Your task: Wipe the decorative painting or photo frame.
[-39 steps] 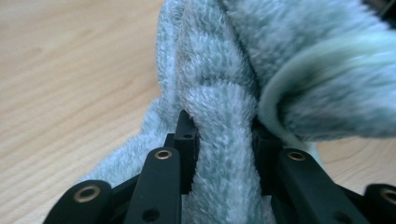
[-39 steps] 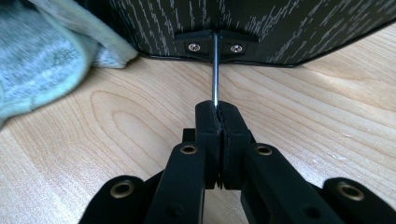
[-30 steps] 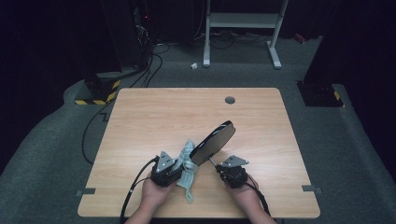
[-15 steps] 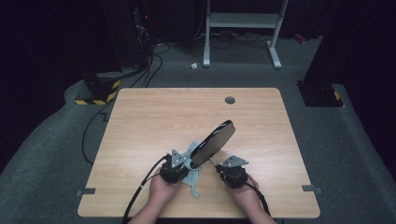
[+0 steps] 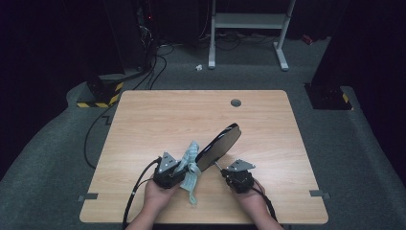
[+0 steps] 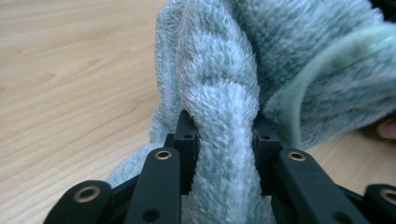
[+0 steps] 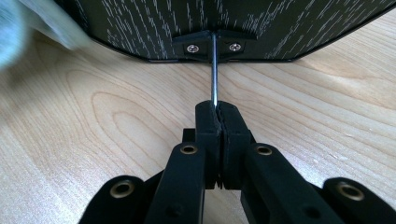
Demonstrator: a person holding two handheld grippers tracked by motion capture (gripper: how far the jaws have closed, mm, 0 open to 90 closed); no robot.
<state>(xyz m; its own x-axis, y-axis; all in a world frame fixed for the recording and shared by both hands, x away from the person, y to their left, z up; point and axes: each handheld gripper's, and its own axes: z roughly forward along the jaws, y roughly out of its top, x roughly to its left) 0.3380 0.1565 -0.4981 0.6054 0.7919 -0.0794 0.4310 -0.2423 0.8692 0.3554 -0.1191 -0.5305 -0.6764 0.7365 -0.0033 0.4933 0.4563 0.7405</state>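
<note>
Left tongs (image 6: 222, 140) grip the cloth (image 6: 224, 93); right tongs (image 7: 218, 116) clamp the mirror (image 5: 219, 146)'s thin stem, mirror slanting up-right

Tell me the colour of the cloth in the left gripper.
Pale blue-green cloth, clearest in the left gripper view.

Clamped in the black left gripper (image 6: 223, 140) is a fluffy pale blue-green fleece cloth (image 6: 224, 88) with a smooth pale green edging. Ahead of the black right gripper (image 7: 218, 109), a thin silver metal rod (image 7: 214, 70) runs to a flat oval panel (image 7: 224, 23) of black with fine white wood-grain streaks. Under both lies the light tan wood-grain tabletop (image 7: 93, 130).
</note>
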